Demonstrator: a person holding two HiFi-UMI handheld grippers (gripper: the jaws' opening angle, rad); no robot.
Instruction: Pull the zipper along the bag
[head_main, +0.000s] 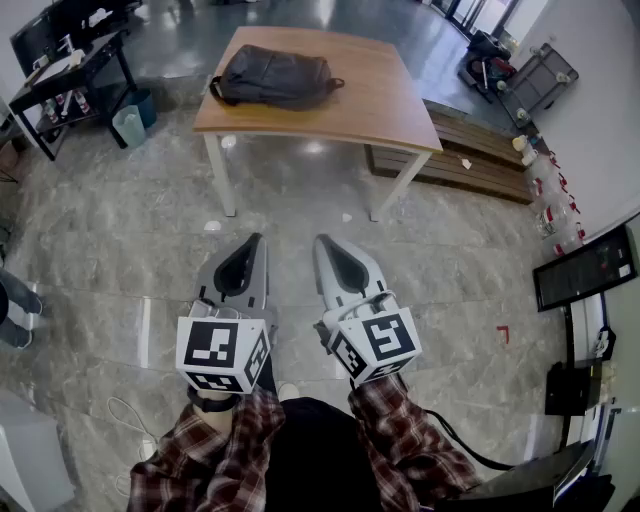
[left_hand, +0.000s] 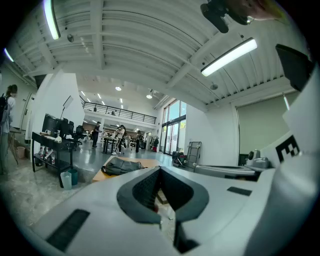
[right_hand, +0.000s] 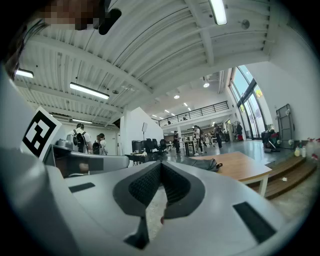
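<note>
The bag (head_main: 275, 77) is dark grey, the table (head_main: 390, 110) tan with white legs. The sleeves (head_main: 415, 445) are red plaid, the floor (head_main: 110, 250) veined grey.

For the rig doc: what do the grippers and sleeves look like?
The left gripper and right gripper are pale grey tapered shells with dark pad insets. Each carries a black-and-white marker cube. The sleeves are red plaid. A black cable trails by the right arm.
</note>
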